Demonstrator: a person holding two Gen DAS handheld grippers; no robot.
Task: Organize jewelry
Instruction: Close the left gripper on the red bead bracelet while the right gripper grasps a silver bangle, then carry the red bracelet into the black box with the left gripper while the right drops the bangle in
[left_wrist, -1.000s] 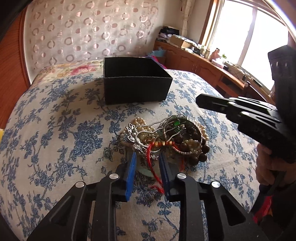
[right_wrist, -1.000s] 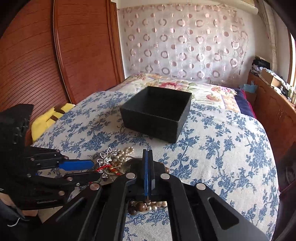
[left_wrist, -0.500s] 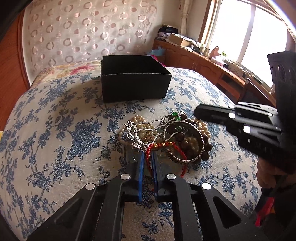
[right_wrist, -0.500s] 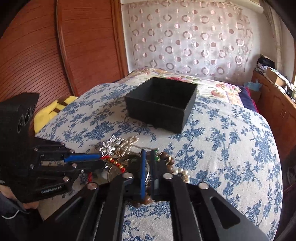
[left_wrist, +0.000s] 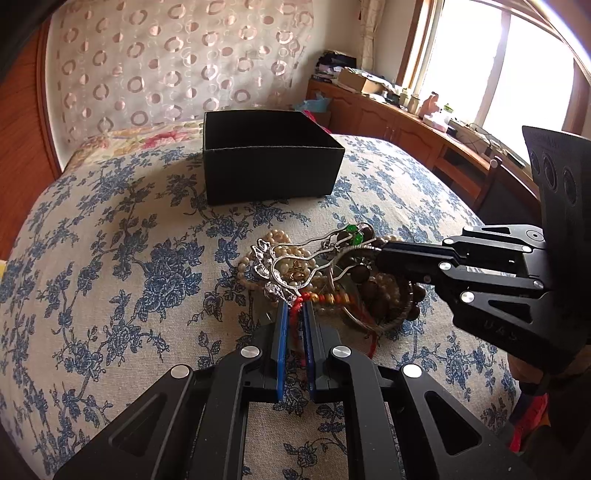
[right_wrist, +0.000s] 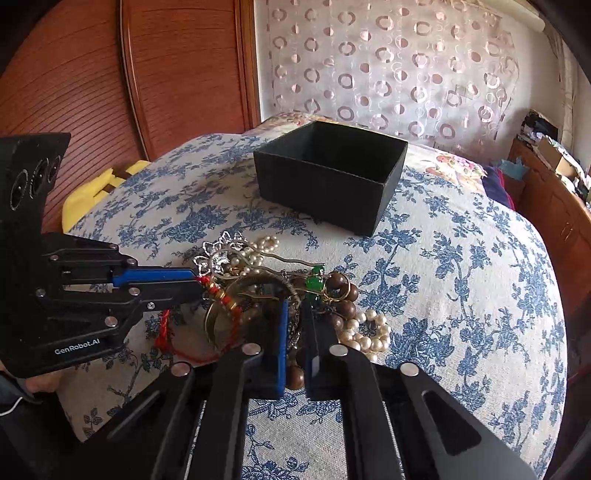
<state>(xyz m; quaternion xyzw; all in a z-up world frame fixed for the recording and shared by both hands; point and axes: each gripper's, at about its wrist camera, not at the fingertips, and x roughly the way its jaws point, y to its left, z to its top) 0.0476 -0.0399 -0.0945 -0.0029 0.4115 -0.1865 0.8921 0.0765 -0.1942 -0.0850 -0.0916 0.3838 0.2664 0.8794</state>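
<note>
Left gripper (left_wrist: 294, 308): fingers clenched on the red cord (left_wrist: 295, 314) at the near edge of the jewelry pile (left_wrist: 325, 273).
Right gripper (right_wrist: 295, 306): fingers nearly closed around a silver bangle (right_wrist: 255, 295) in the pile.
Jewelry pile: tangled on the bed (left_wrist: 110, 258), near the open black box (left_wrist: 269, 166).

matt black card box (left_wrist: 271, 177) on a woven floral cloth bedspread (left_wrist: 110, 258), glossy pearl strands (right_wrist: 365, 332), shiny silver metal hairpin (left_wrist: 280, 266), polished wooden beads (right_wrist: 338, 284).
</note>
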